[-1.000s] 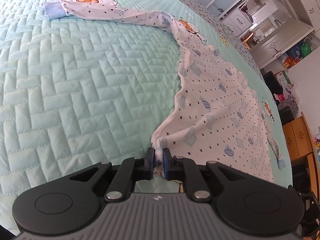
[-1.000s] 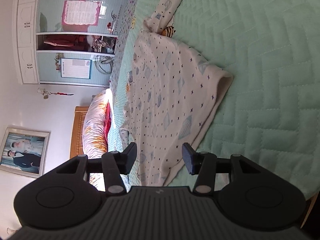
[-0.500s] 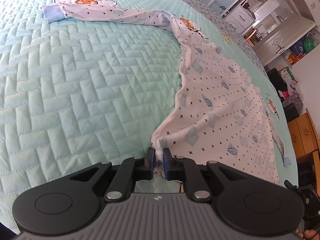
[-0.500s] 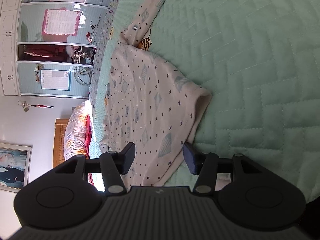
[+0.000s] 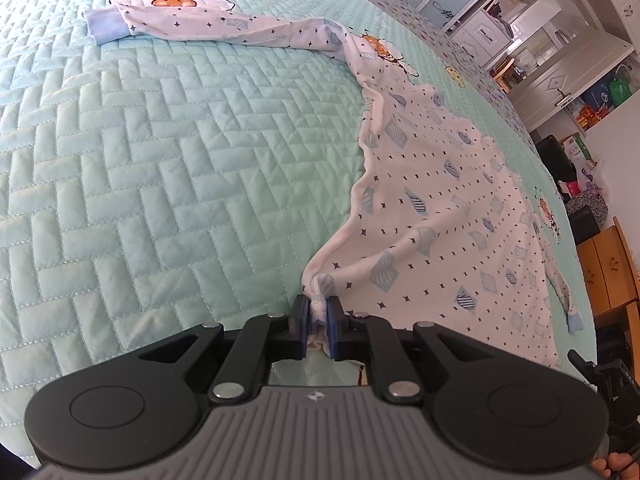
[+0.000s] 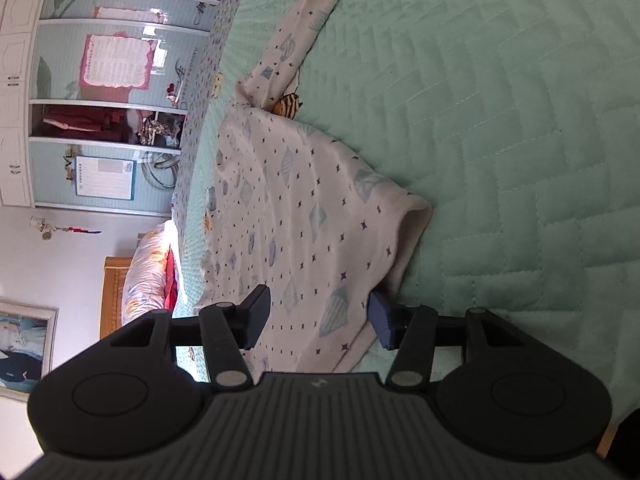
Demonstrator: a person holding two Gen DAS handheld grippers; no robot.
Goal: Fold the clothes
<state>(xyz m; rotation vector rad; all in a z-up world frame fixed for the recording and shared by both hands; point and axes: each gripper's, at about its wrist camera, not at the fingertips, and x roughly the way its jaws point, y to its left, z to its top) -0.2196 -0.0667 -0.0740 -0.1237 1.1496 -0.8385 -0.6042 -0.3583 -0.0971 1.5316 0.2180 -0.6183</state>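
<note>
The white long-sleeved cotton shirt with small blue shapes (image 5: 440, 208) lies spread on the green quilted bed (image 5: 160, 180). The left gripper (image 5: 318, 312) pinches its corner tight (cloth bunched between). The right gripper (image 6: 318, 314) is wide apart around the hem

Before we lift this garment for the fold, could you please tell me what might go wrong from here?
1. The left hand-held gripper pinches only a small bunched corner of the patterned pyjama top; a pull could slip it free.
2. The right hand-held gripper is open, its fingers straddling the hem; lifting now would leave that side sagging on the quilted bedspread.
3. The long sleeve lies stretched far away and may drag or twist.
</note>
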